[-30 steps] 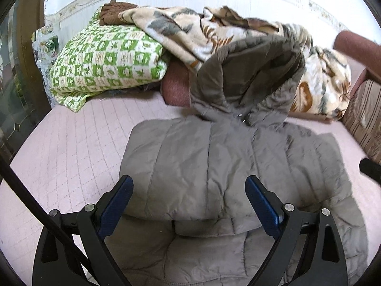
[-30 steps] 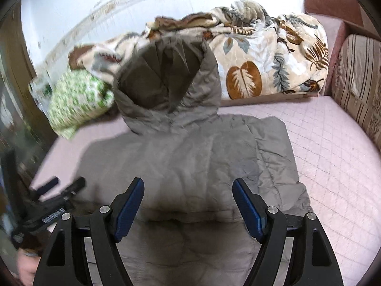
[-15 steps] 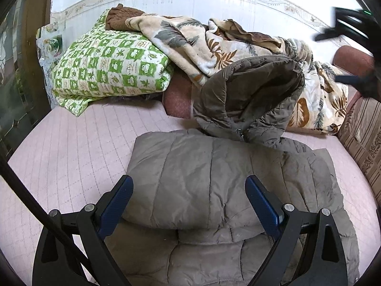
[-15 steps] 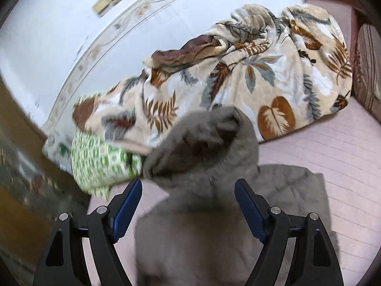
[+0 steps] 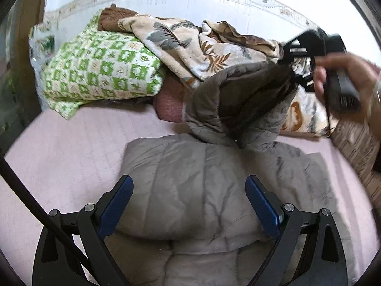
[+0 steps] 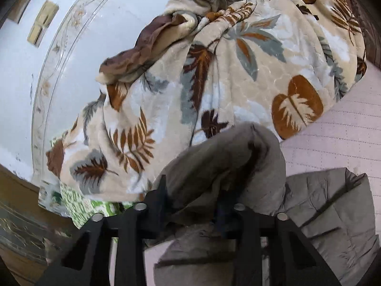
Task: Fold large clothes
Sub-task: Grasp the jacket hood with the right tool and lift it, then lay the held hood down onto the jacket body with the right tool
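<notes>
A grey padded jacket (image 5: 190,178) lies on the pink bed sheet (image 5: 71,143) with its sides folded in. Its hood (image 5: 238,104) stands up against the bedding behind. My left gripper (image 5: 189,205) hovers open over the jacket's body, with nothing between its blue pads. In the left wrist view a hand (image 5: 345,71) holds my right gripper (image 5: 291,71) at the top edge of the hood. The right wrist view shows the right gripper (image 6: 193,205) closing, with the fabric of the hood (image 6: 226,157) bunched between its fingers and pressed by them. The jacket's body (image 6: 328,214) lies lower right.
A leaf-patterned blanket (image 5: 190,47) is heaped along the wall behind the hood. A green checked pillow (image 5: 102,71) lies at the back left, with a reddish bolster (image 5: 169,104) under the heap. A striped cushion (image 5: 357,143) borders the bed at the right.
The right gripper has risen, rolled and travelled to the hood, and its jaws have narrowed onto the fabric. It has come into the left wrist view. The left gripper has barely moved.
</notes>
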Motion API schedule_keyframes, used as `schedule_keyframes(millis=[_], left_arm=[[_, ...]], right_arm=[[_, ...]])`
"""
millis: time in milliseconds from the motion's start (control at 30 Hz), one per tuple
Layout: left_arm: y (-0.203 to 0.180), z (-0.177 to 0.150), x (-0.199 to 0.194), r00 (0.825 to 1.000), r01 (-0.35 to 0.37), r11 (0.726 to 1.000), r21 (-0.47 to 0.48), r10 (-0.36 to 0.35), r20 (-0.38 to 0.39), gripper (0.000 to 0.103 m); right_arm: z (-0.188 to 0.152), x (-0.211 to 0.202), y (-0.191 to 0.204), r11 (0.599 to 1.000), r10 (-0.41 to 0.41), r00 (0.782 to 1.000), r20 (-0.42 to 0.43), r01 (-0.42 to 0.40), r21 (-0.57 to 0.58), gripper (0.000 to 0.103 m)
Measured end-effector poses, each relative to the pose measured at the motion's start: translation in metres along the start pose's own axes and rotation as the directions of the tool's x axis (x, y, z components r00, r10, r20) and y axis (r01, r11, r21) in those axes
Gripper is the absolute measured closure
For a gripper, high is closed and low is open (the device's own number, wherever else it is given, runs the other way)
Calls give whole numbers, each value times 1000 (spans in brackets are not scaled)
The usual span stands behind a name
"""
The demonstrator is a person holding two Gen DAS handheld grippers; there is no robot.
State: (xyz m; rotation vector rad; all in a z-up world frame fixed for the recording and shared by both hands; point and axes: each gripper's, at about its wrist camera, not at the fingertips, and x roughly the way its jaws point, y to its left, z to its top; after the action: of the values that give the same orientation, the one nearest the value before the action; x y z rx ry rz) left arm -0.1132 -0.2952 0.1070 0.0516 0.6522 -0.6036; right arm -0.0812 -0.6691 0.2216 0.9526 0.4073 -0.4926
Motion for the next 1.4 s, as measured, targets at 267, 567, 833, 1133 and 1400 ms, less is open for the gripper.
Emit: schedule_keyframes(millis=[267,567,833,1133,1400], left_arm=[[7,39,11,959,269,927,-260,-284,-21,9],[-28,69,43,930,345,895,-281,-367,-26,42],[-48,29,15,968,241,965,-105,-247,-49,43],[-41,-40,-7,984,137,990,-14,-138,-109,43],[-43,-52,7,989,101,993,68,-93,-112,43]], right_arm=[[-43,-37,2,988,70,998,2,-69,-137,79],[-85,-86,-11,965,149,989,-17,-149,-213,85],[-138,-131,-30,951,195,981,-21,-194,-240,87],[-215,-144,-75,956,131,991,-12,-130,-264,89],[-238,-98,-119,970,13,996,-93,-35,-241,87]])
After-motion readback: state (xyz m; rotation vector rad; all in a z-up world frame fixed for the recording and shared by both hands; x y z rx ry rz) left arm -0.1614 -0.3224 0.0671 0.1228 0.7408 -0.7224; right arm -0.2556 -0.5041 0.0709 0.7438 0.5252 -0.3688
